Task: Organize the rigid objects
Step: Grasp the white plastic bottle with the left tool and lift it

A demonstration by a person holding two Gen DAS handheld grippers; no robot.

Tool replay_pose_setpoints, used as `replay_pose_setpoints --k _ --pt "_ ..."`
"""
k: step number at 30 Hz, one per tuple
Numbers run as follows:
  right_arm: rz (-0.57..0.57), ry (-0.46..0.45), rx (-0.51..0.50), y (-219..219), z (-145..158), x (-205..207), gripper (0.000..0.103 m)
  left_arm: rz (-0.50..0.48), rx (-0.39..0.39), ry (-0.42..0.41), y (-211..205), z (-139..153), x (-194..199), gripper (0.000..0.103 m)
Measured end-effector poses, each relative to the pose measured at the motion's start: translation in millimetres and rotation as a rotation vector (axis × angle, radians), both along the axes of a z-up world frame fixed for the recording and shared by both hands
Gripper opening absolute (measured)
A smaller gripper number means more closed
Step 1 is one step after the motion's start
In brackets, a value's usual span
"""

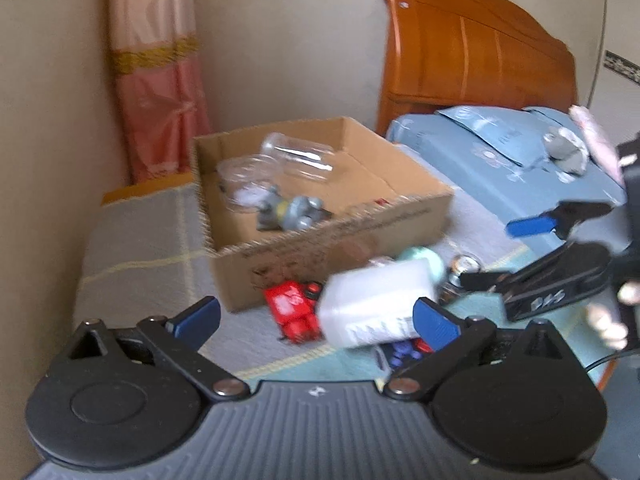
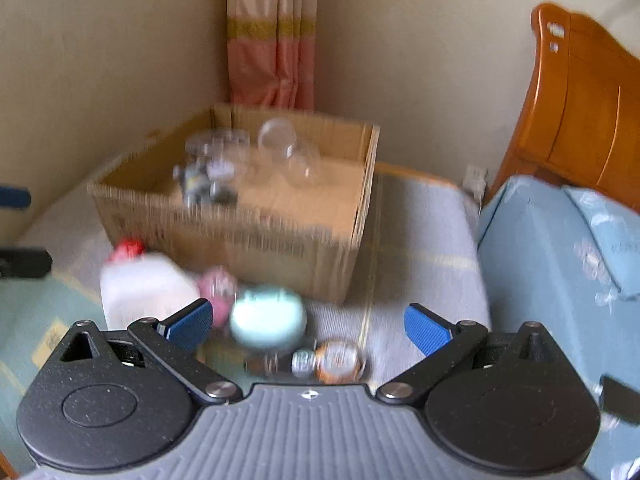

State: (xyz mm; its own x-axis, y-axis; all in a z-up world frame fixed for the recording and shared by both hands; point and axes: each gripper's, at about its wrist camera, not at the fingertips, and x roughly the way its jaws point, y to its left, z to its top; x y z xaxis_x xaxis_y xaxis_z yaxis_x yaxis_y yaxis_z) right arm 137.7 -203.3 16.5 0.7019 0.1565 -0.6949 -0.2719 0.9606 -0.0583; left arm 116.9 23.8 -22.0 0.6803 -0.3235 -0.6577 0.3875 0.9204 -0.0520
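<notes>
**Both Grippers Open Over Clutter Beside a Cardboard Box**

Left gripper [image 1: 318, 322] spread wide, nothing clamped, blue pads [image 1: 436, 326] apart with the white plastic jug [image 1: 376, 304] lying on its side just ahead, near the right-hand pad. Right gripper [image 2: 308, 326] likewise wide, empty, poised above a pale mint round container [image 2: 269, 318] and a small bottle with an orange label [image 2: 332, 360] lying flat. Cardboard box [image 1: 340, 240] open on a striped grey mat [image 1: 140, 248], pushed towards the wall corner beside a pink curtain [image 1: 160, 92]. Inside the box: clear plastic jars [image 1: 298, 156] on their sides and a grey toy figure [image 1: 292, 212]. Just outside the front wall of the box: a red toy [image 1: 292, 308], touching or nearly touching the jug. Behind the jug in the right wrist view, something pink [image 2: 218, 284], too blurred to name. Blue bedding [image 2: 552, 248] and an orange wooden headboard [image 1: 472, 52] off to the right
</notes>
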Motion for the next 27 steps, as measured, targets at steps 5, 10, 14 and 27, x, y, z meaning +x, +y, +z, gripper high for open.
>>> replay_pose_setpoints --k 5,10,14,27 --pt "-0.013 0.046 -0.016 0.1 -32.8 -5.3 0.103 -0.040 -0.032 0.023 -9.4 -3.6 -2.8 0.102" --pt "-0.019 0.061 -0.018 -1.8 -56.1 -6.3 0.103 -0.070 -0.068 0.072 -17.2 -11.8 5.8 0.102" --pt "-0.015 0.053 0.024 -7.6 -57.3 -6.9 0.103 -0.090 -0.076 0.108 -23.3 -21.8 15.3 0.102" --pt "0.032 0.025 0.032 -11.8 -57.9 -5.6 0.103 -0.127 -0.141 0.225 -29.2 -45.5 50.1 0.099"
